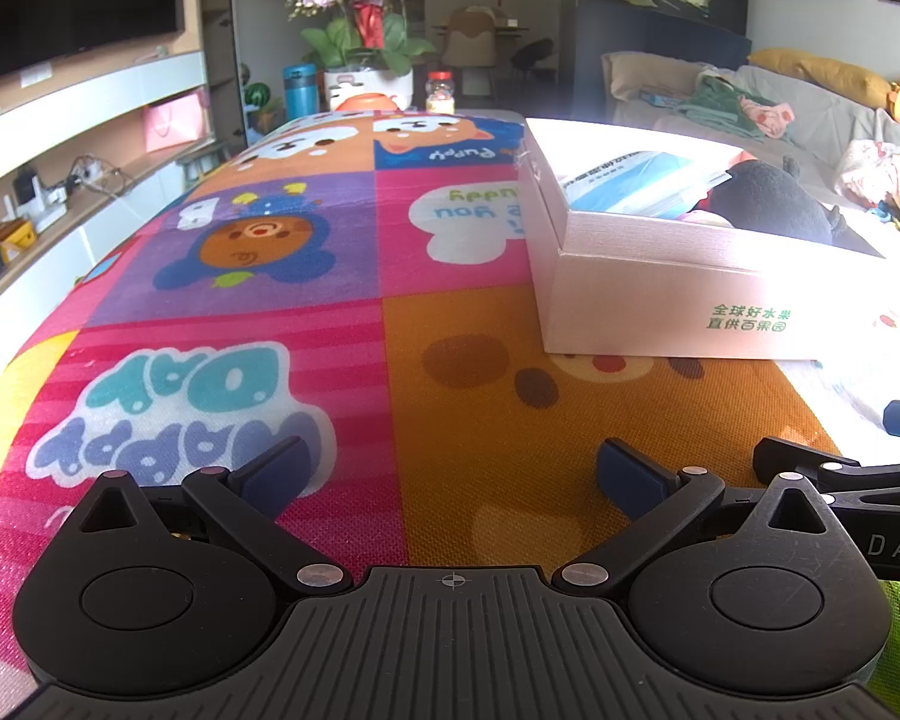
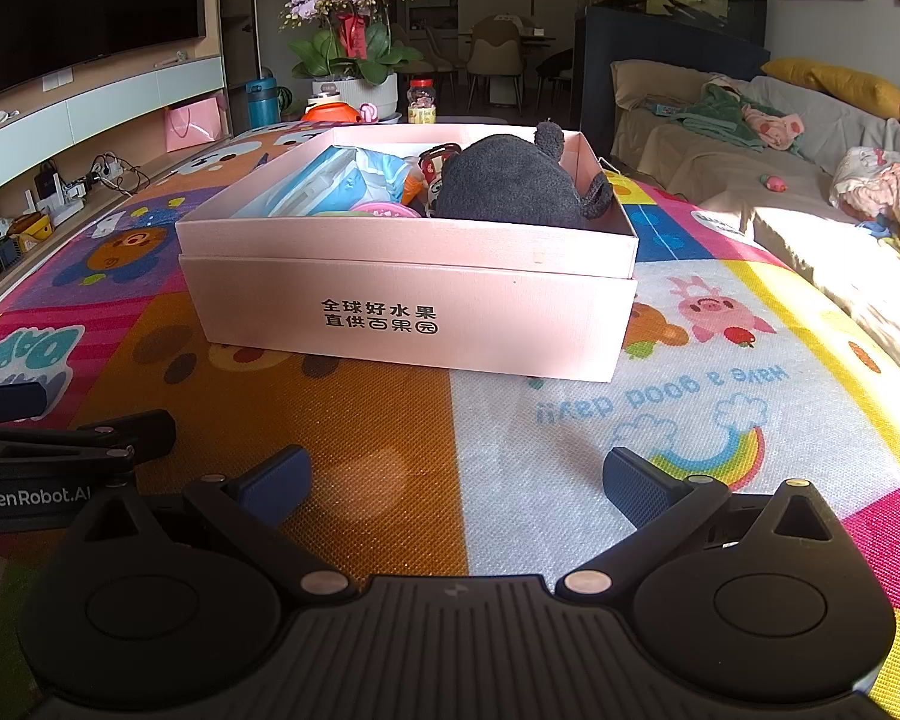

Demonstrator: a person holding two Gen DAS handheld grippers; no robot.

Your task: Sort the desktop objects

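A pale pink box (image 2: pixel 408 312) stands on the cartoon-print mat (image 2: pixel 342 438), ahead of my right gripper (image 2: pixel 456 480); it also shows at the right in the left wrist view (image 1: pixel 660 306). Inside it lie a dark grey plush toy (image 2: pixel 510 183), a blue-and-white packet (image 2: pixel 330 180), a pink item (image 2: pixel 384 211) and a small red-and-white toy (image 2: pixel 435 171). My left gripper (image 1: pixel 450 474) is open and empty over the mat (image 1: pixel 270 300). My right gripper is open and empty too. Each gripper shows at the edge of the other's view.
At the mat's far end stand a potted orchid (image 2: pixel 348 30), a teal bottle (image 2: pixel 262 101), an orange bowl (image 2: pixel 329 111) and a jar (image 2: pixel 421 99). A sofa with clothes (image 2: pixel 768 138) runs along the right. A TV shelf (image 2: pixel 90 138) runs along the left.
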